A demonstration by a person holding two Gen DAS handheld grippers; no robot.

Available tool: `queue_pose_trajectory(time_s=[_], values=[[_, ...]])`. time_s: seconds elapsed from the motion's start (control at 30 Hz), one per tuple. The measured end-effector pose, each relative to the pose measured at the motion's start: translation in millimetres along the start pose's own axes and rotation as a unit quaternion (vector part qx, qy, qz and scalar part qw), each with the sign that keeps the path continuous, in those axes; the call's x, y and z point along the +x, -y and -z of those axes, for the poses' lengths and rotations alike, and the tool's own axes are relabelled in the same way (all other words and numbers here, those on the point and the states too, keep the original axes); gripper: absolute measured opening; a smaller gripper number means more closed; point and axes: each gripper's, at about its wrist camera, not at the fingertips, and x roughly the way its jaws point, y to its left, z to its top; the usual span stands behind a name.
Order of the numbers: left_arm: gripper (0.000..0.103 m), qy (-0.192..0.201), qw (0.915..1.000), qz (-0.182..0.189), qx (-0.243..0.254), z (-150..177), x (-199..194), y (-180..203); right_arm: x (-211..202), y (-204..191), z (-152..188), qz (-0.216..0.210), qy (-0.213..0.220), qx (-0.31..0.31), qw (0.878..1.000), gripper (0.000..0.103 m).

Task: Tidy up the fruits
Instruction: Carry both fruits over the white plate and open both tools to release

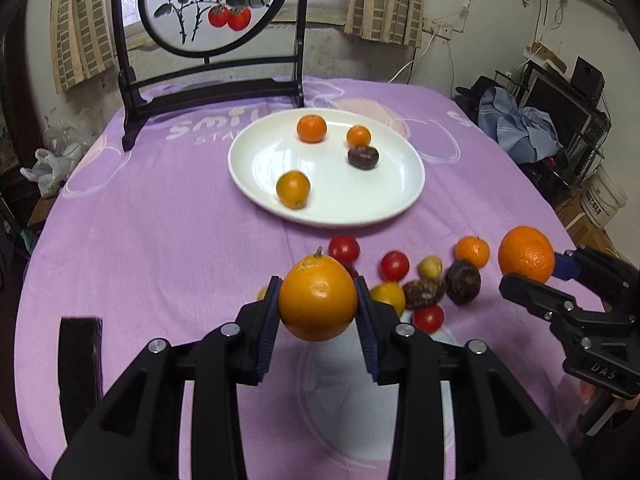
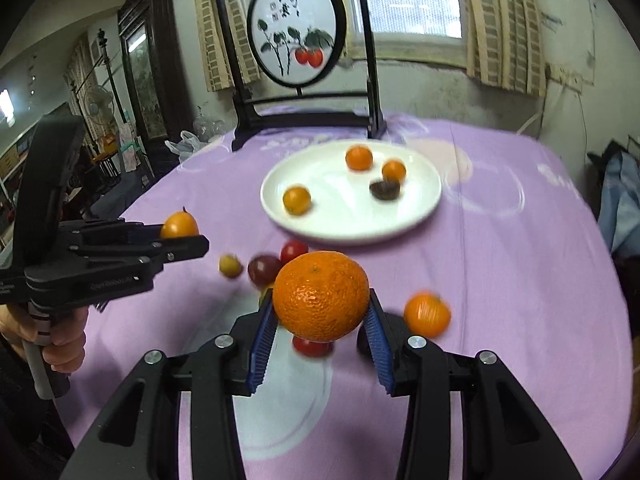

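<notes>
My left gripper (image 1: 317, 298) is shut on a smooth orange (image 1: 317, 300) and holds it above the purple tablecloth; the gripper also shows in the right wrist view (image 2: 180, 236). My right gripper (image 2: 321, 312) is shut on a bumpy mandarin (image 2: 321, 296); it appears at the right of the left wrist view (image 1: 532, 270). A white plate (image 1: 340, 200) lies beyond, bearing three small oranges (image 1: 293, 189) and a dark fruit (image 1: 363, 157). Loose red tomatoes (image 1: 394, 265), dark fruits (image 1: 463, 276), a yellow fruit (image 1: 430, 267) and a small orange (image 1: 472, 251) lie on the cloth before the plate.
A black-framed round painted screen (image 1: 208, 8) stands at the table's far edge behind the plate. A black block (image 1: 79, 356) lies on the cloth at the near left. Clutter and a white bucket (image 1: 604, 200) stand off the table to the right.
</notes>
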Motion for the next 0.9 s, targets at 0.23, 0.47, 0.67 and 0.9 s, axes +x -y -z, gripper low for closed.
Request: queue_pose_trajectory(time_s=[0.23,0.47,0.67,0.9], values=[[0.035,0.008,1.0,-0.003,-0.001,-45,23,-12,29,12,-45,0.008,0.001,-0.008,1.0,0.044],[0.035,-0.008,0.9997,-0.023,-0.01,-92,80,-26,97,29,-71,0.022,-0.036,-0.006,0.999,0.044],[0.035,-0.036,0.9986,-0.032,-0.02,-112,130,-31,136,38,-75,0.024,-0.07,-0.007,0.997,0.044],[0.054,-0.051,0.9974,-0.039,-0.032,-112,149,-32,150,44,-73,0.027,-0.085,-0.001,0.996,0.046]])
